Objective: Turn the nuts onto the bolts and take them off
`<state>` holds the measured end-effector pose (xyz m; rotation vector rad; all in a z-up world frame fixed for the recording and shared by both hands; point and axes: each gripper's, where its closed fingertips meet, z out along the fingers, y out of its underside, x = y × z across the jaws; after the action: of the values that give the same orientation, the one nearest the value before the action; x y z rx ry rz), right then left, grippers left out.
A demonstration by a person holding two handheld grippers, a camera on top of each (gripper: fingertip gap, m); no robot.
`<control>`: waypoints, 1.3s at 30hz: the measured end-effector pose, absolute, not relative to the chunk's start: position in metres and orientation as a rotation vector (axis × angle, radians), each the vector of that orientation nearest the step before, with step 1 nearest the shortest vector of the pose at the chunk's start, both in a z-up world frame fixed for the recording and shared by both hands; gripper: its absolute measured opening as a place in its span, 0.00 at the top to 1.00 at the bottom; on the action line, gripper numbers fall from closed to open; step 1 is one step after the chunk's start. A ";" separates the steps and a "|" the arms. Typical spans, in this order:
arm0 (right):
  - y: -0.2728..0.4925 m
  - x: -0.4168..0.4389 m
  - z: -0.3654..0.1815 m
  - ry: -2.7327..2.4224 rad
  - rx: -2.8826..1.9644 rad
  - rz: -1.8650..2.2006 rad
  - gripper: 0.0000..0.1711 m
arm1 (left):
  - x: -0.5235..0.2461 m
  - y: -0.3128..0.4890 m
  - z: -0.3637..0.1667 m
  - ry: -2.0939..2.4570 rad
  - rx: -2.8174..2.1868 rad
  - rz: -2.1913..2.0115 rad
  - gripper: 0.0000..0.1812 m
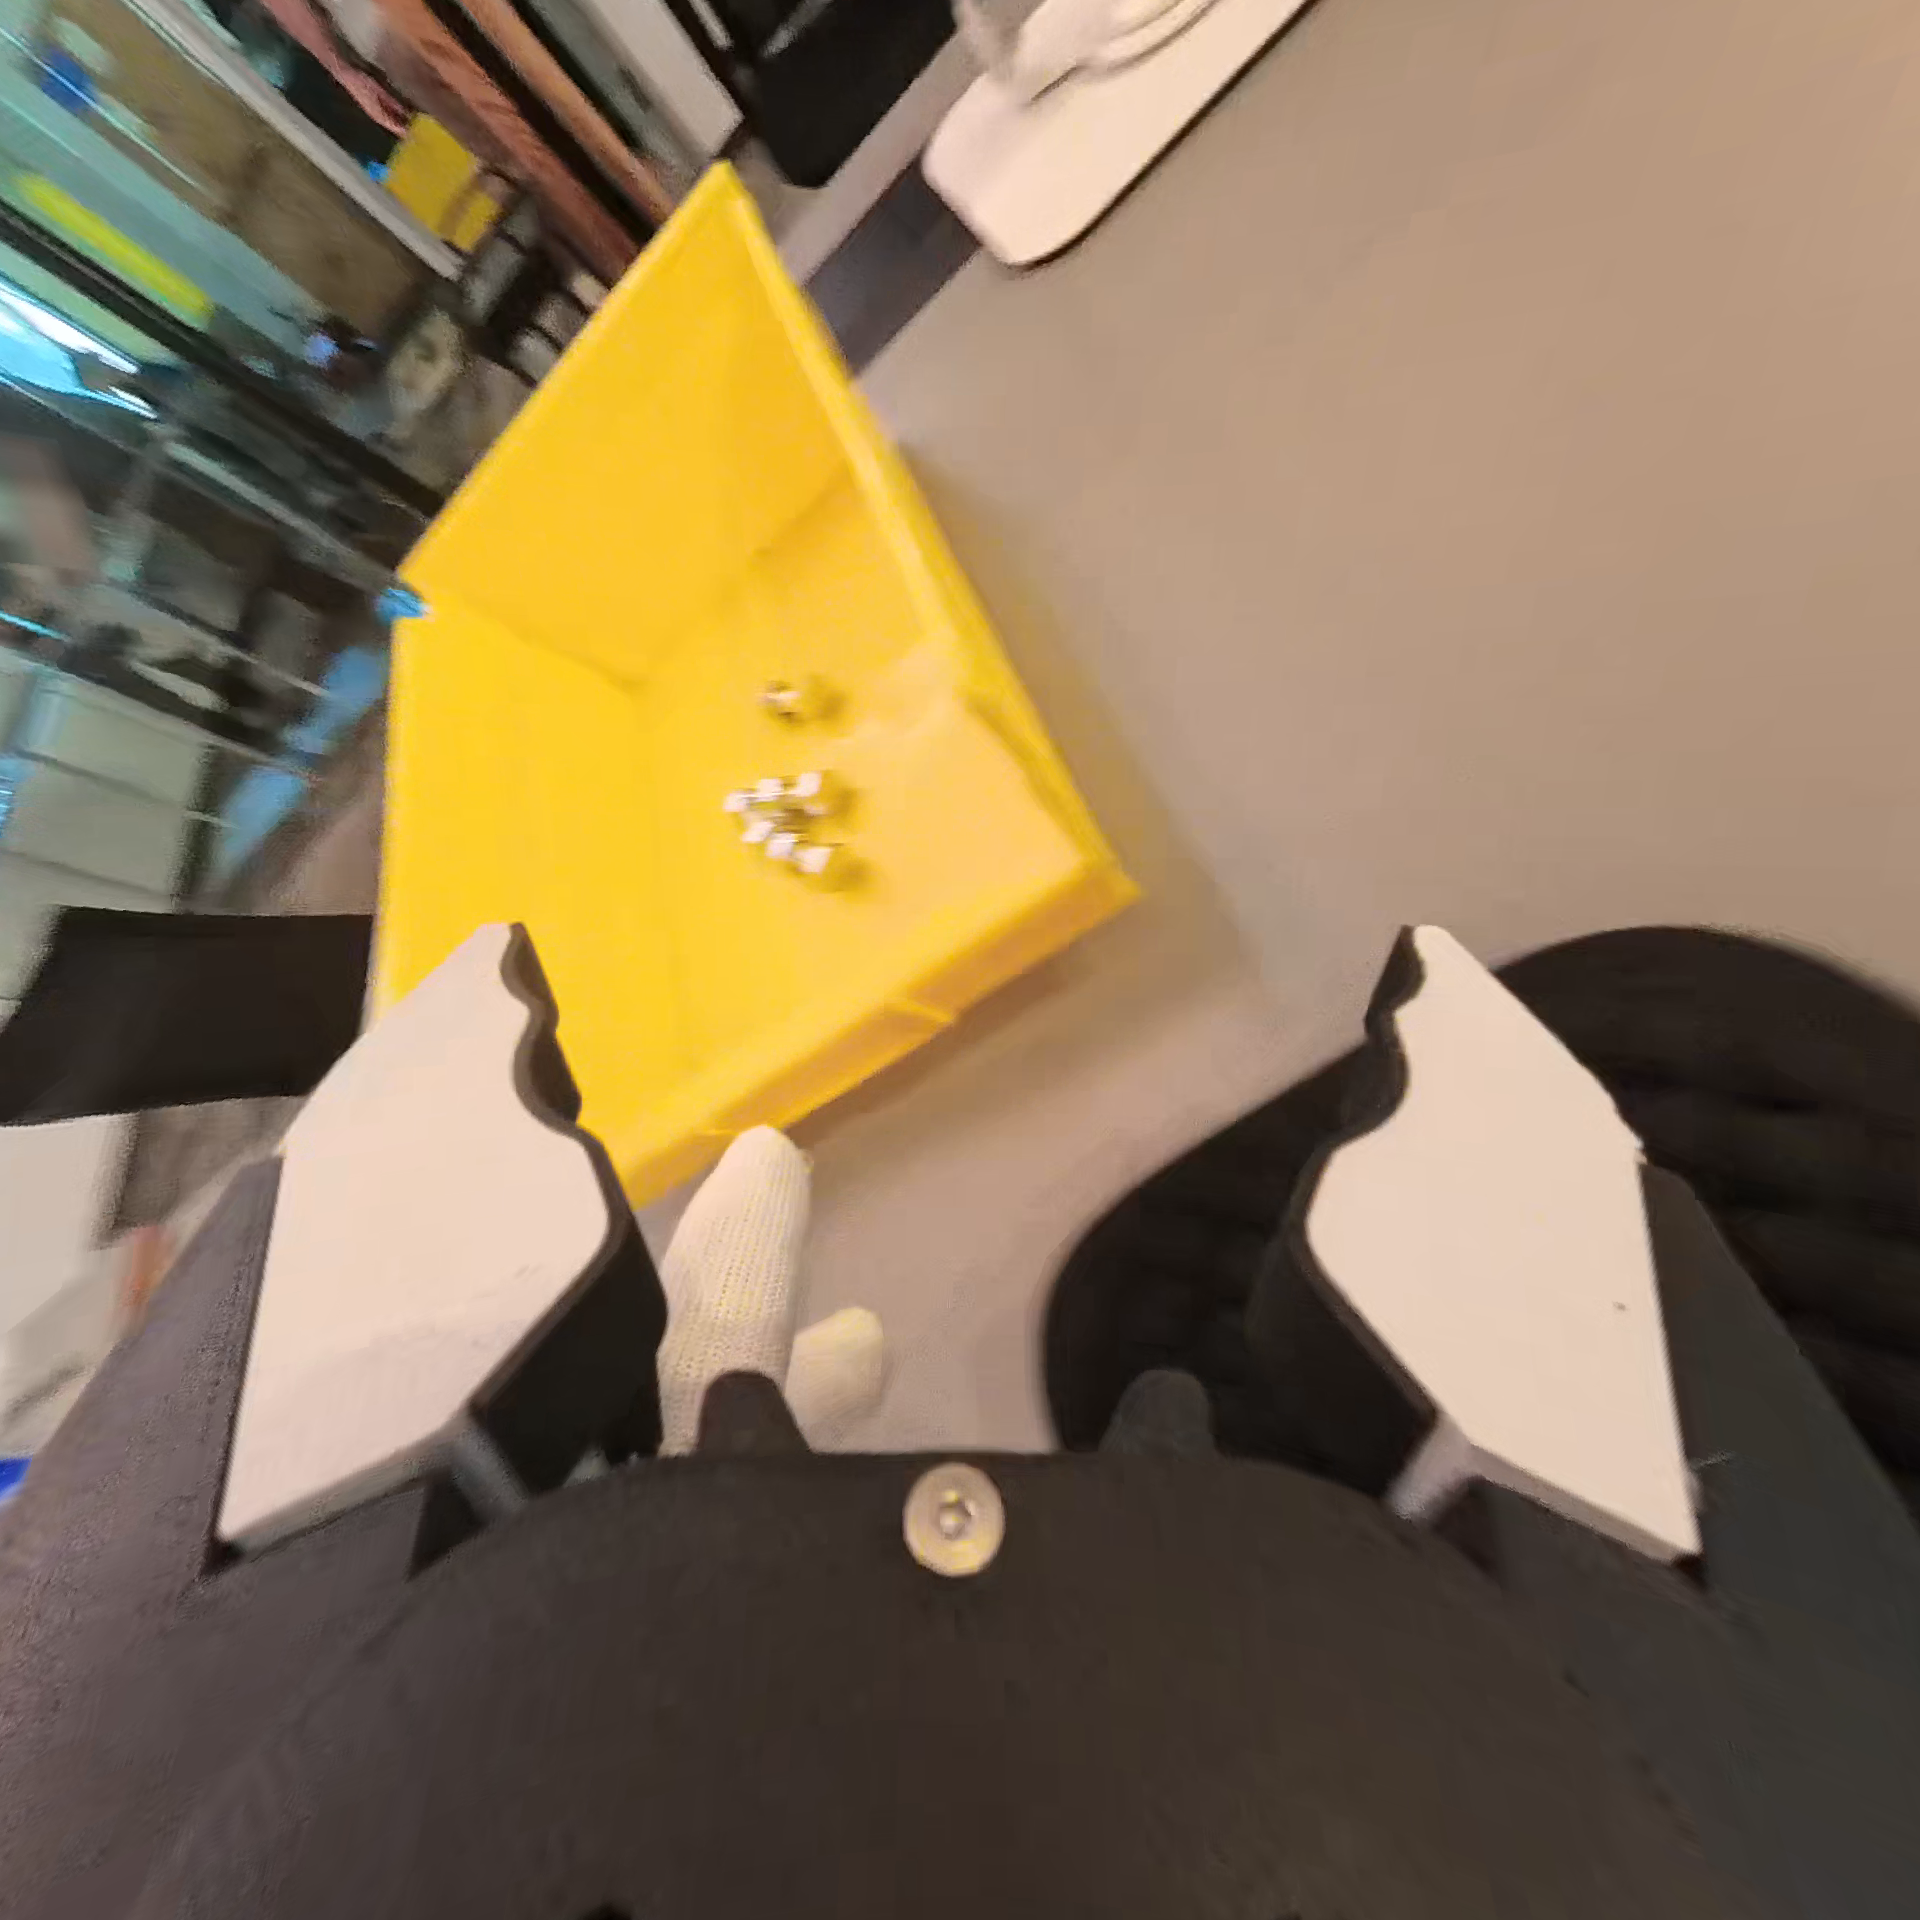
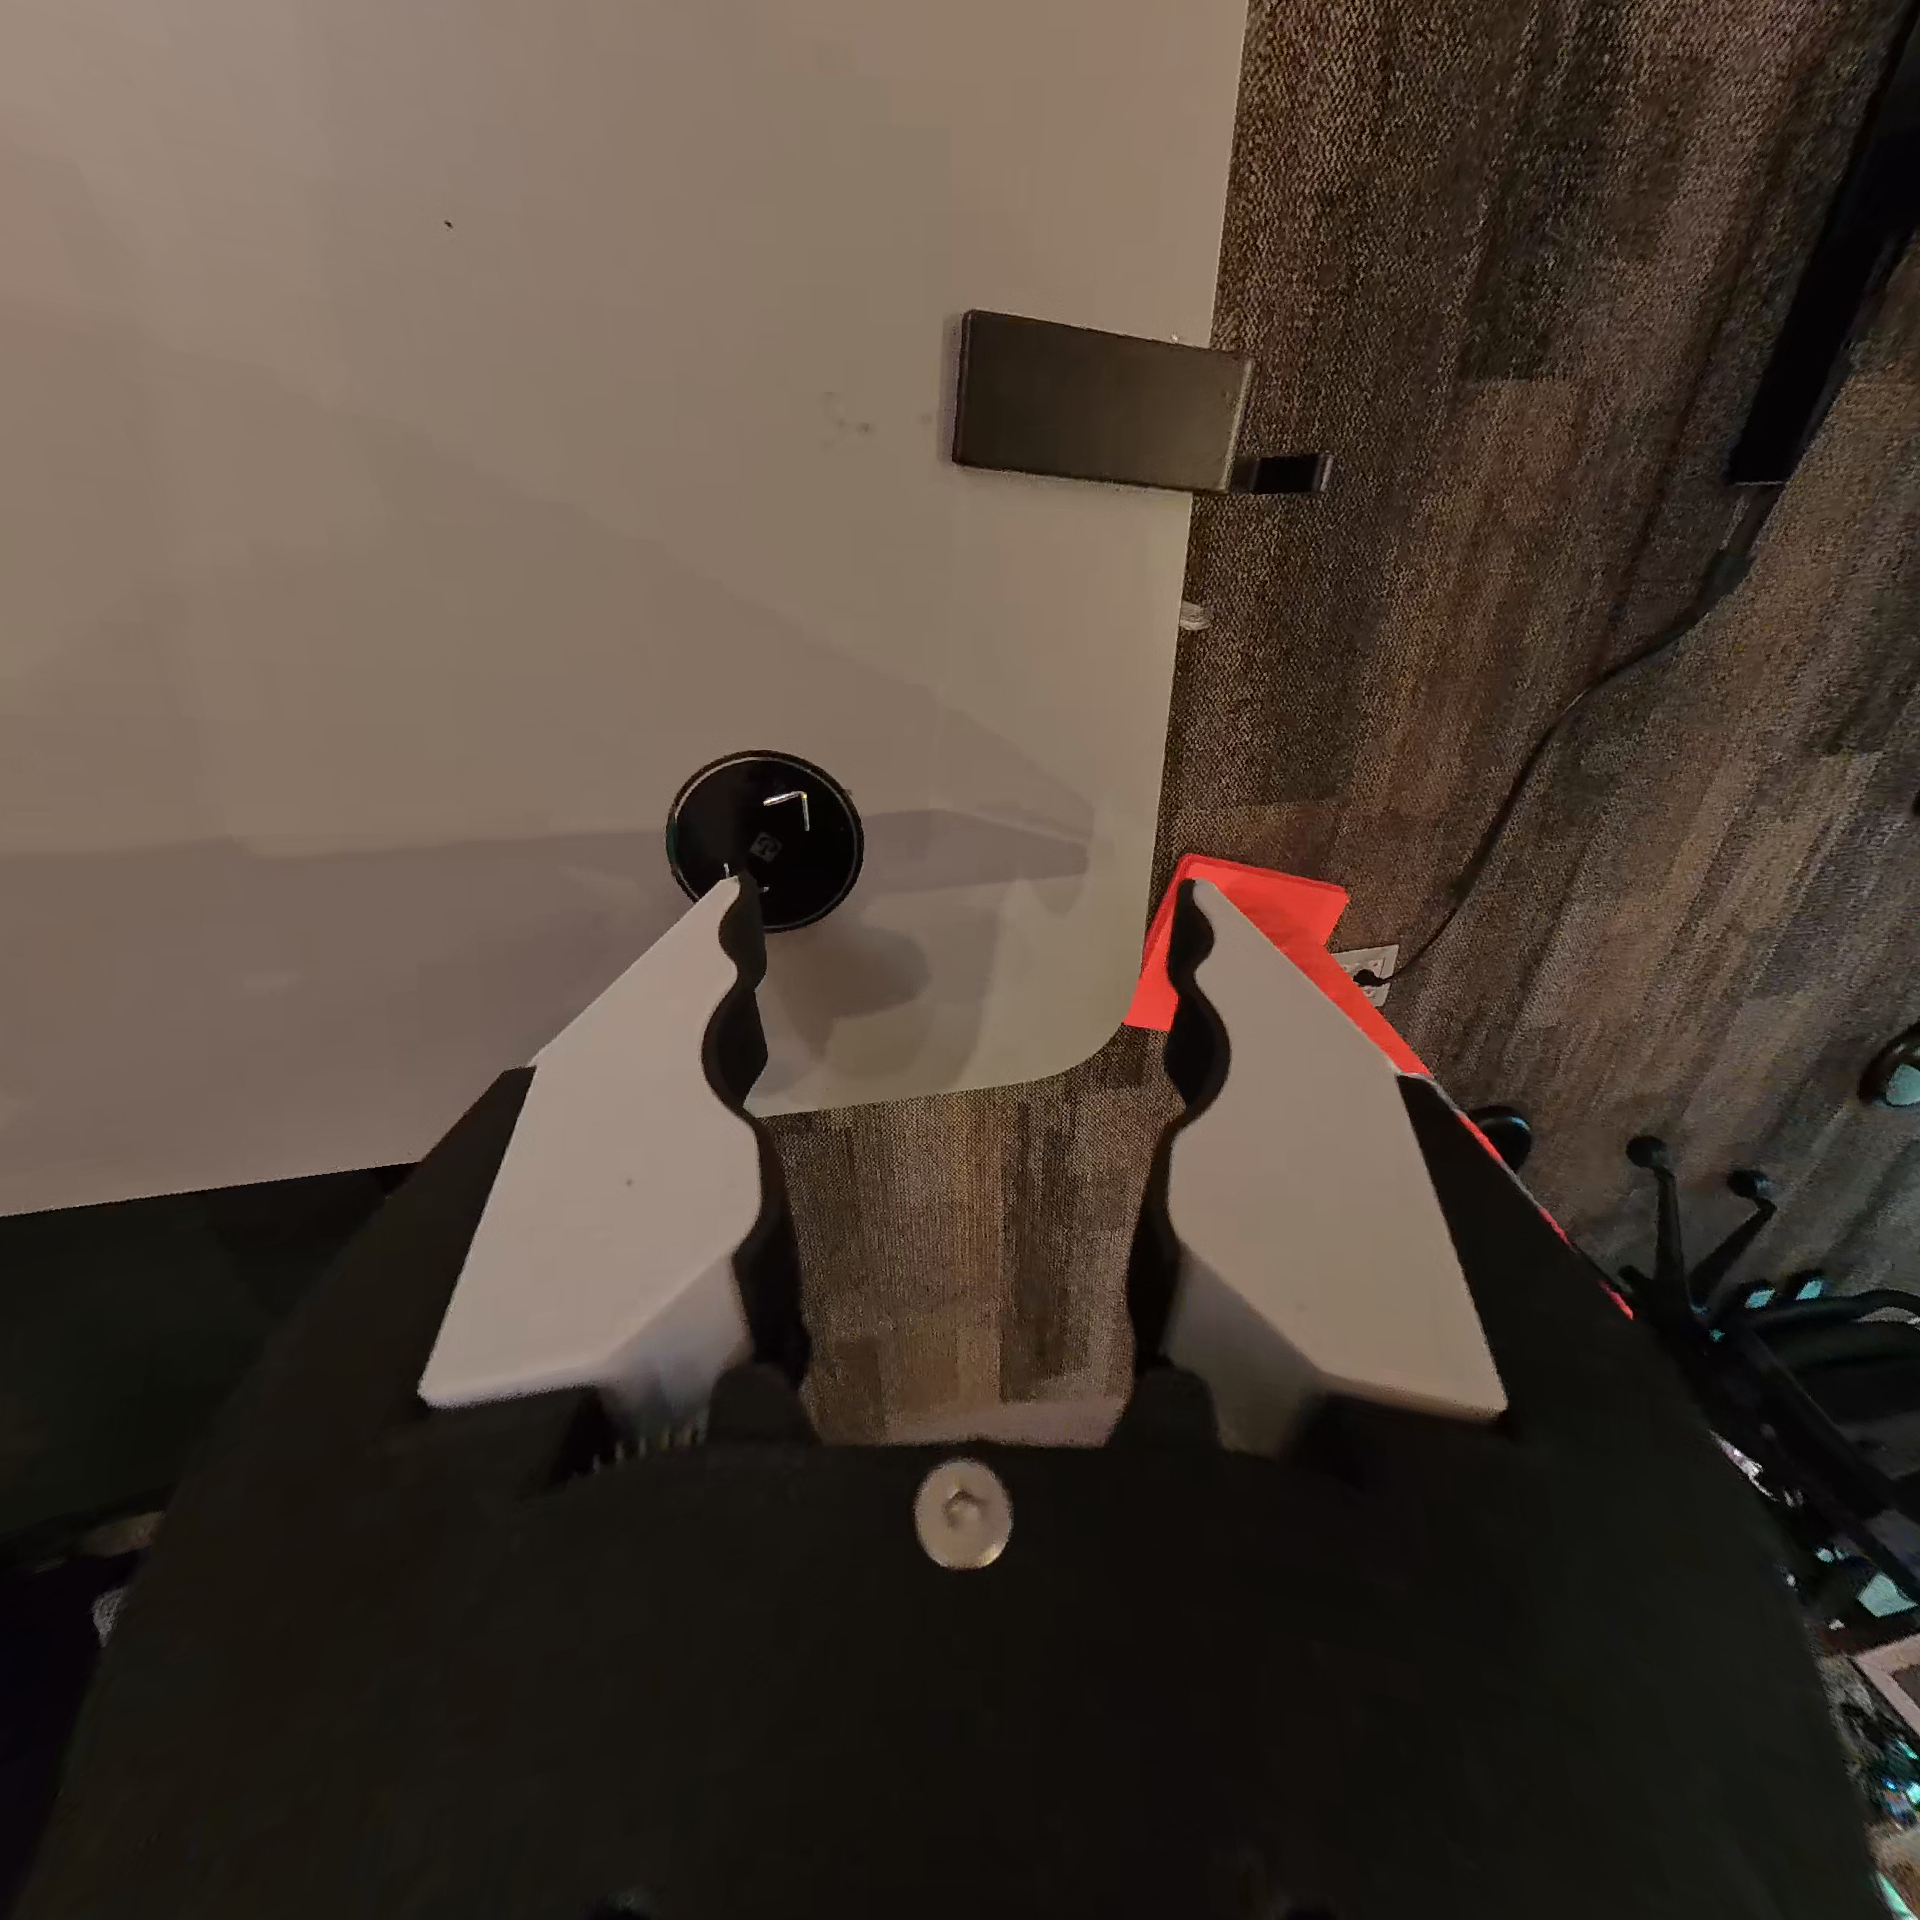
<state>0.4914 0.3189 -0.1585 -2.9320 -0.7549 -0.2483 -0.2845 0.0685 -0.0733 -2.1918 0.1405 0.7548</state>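
Note:
A yellow bin (image 1: 582, 582) stands on the grey table (image 1: 1455, 520) in the left wrist view. Several small silver nuts (image 1: 787, 828) lie on its floor, with one more piece (image 1: 787, 696) a little farther in. My left gripper (image 1: 961, 956) is open wide and empty, held above the bin's near edge. A white-gloved finger (image 1: 743, 1257) shows between its fingers. My right gripper (image 2: 961, 904) is open and empty over the table's rounded corner (image 2: 1039, 1039). No bolts show in either view.
A round black grommet (image 2: 769, 836) with a small hex key on it sits in the table by the right gripper's left fingertip. A black block (image 2: 1096, 405) lies at the table edge. A red box (image 2: 1278, 914) stands on the carpet below. A white pad (image 1: 1091, 156) lies beyond the bin. The tips of one gripper are about 80 cm away from the tips of the other.

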 end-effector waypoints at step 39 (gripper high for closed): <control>0.317 0.492 -0.109 -0.664 -2.881 -0.214 0.56 | -0.467 0.157 -0.105 1.116 -2.380 0.923 0.83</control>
<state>0.4916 0.3171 -0.1090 -2.8809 -0.6637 -0.2143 -0.4674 0.1574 -0.1047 -2.3801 1.1164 0.9229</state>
